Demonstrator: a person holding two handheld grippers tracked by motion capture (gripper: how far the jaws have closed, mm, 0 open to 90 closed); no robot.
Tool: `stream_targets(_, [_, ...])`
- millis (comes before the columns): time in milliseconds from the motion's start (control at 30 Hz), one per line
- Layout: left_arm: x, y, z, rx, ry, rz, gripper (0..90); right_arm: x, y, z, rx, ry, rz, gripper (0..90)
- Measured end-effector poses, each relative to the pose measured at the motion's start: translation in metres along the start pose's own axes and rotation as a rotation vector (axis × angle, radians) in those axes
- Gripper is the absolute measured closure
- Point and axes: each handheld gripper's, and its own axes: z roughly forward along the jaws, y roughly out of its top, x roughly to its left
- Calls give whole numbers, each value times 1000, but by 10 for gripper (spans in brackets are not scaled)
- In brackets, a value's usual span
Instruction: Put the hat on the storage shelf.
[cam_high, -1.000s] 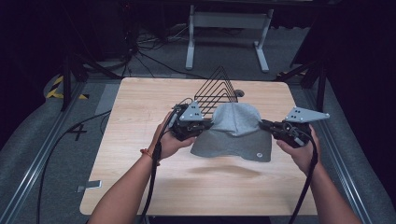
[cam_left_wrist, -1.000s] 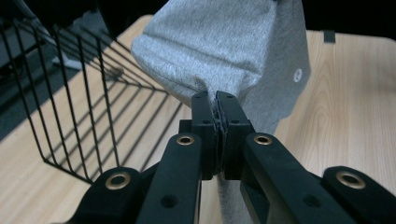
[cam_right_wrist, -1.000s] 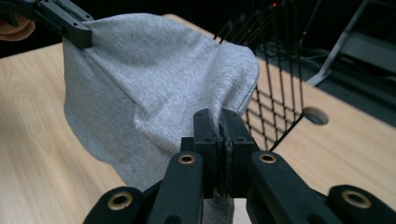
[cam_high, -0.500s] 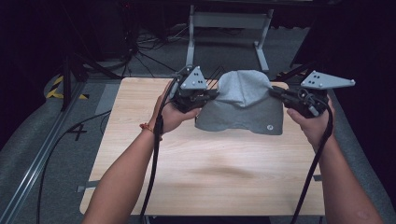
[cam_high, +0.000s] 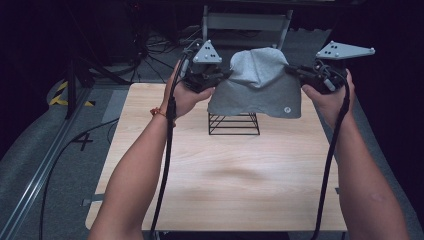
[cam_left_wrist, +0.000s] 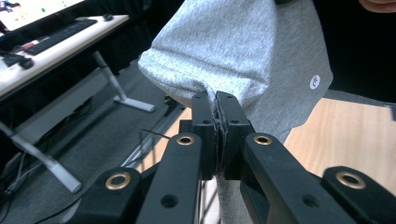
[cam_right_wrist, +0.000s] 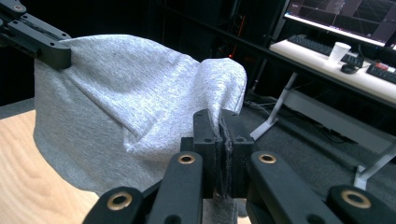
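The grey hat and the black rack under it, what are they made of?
The grey hat looks like soft knitted cloth, probably cotton jersey: matte, speckled, folding where each claw pinches it. The black rack looks like thin metal wire with a dark coating, judging by its straight, stiff bars.

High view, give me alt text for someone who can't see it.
Two hand-held grippers, left gripper and right gripper, hold a grey knit garment stretched between them in the air above a black wire rack on a wooden table. The person's forearms reach in from below.
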Motion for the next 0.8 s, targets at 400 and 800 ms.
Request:
stream_targets(400, [32, 6, 12, -4, 60, -45, 875, -20, 11, 27, -26, -7, 32, 864])
stream_targets(800, [53, -5, 32, 34, 97, -91, 874, -30, 9, 61, 3, -16, 57, 864])
